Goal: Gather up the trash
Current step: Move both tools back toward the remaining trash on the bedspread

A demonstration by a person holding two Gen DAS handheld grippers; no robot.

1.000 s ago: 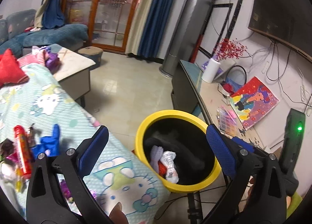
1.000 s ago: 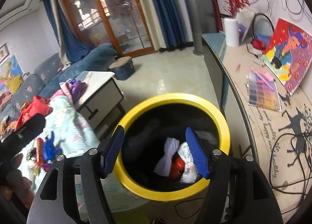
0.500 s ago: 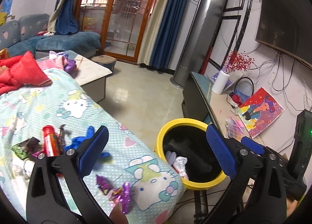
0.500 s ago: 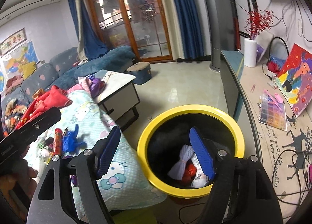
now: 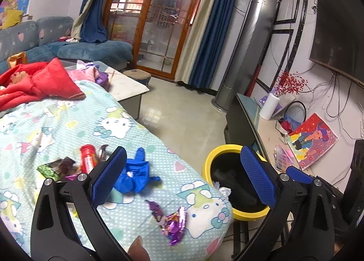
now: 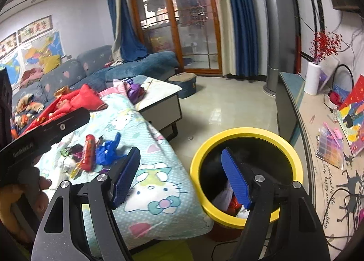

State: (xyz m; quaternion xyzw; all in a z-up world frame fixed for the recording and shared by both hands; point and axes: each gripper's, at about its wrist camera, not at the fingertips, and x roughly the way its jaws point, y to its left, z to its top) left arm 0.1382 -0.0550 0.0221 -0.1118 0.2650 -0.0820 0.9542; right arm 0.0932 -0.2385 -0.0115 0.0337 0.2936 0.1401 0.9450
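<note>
Trash: red tube (image 5: 87, 160), blue glove (image 5: 134, 175), purple wrapper (image 5: 171, 221) loose on bed cover (image 5: 68, 120), near edge for easy reach | left gripper (image 5: 182, 175) spread, empty | yellow bin (image 6: 246, 132) beside bed, some trash inside | right gripper (image 6: 182, 175) wide apart, empty

Yellow bin (image 6: 246, 132): contents partly hidden behind the right gripper's (image 6: 182, 178) blue pad and the dark interior. Trash pile (image 5: 68, 166) on the blanket: small wrappers indistinct, partly covered by the left gripper's (image 5: 183, 175) finger.
</note>
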